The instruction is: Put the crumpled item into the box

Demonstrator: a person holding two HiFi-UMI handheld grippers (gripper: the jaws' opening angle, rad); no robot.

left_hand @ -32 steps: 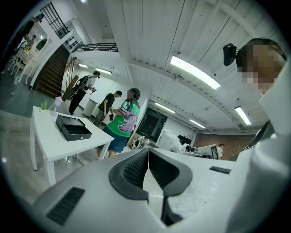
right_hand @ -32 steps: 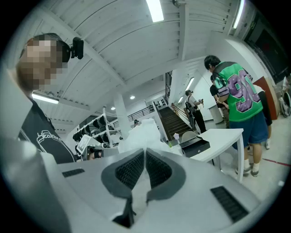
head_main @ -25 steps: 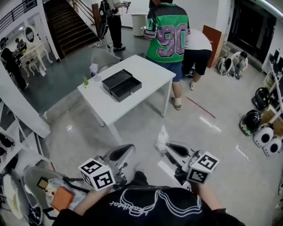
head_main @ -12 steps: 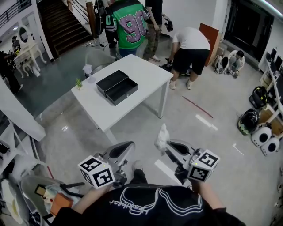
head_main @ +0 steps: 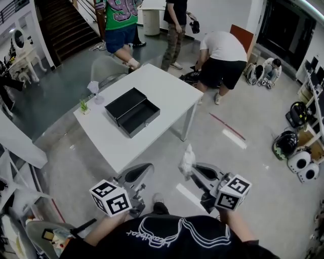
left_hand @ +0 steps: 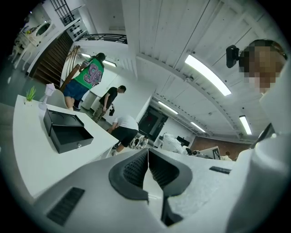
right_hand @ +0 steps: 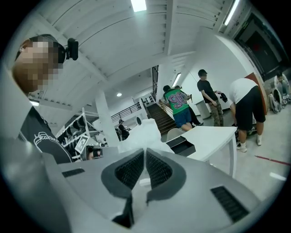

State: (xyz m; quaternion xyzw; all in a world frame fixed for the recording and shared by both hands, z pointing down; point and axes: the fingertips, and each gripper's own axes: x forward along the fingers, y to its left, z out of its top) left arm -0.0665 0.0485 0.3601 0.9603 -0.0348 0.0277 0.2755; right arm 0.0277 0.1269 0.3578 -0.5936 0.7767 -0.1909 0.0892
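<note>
Closest, along the bottom edge of the head view, the wearer's black shirt (head_main: 177,235) hides the ground beneath both grippers. The left gripper (head_main: 146,169) has its jaws together with nothing between them. The right gripper (head_main: 191,171) is clamped on the crumpled white item (head_main: 186,158), which sticks up past the jaw tips, in the air and well apart from the box. The pale glossy floor (head_main: 253,167) carries short white tape strips (head_main: 233,138).

Farther on stands a white table (head_main: 167,96), turned corner-on. The black box (head_main: 132,111) lies open on it with its lid laid back, nearer the left corner than the right. A small green plant (head_main: 83,105) stands at the left corner. Beyond the far-left edge, a pale chair (head_main: 109,68) is partly hidden by the tabletop.

Past the right corner a person in a white shirt (head_main: 225,48) bends over, head out of sight. A person in a green jersey (head_main: 120,15) is cut off by the top edge, beside a dark staircase (head_main: 71,28).
</note>
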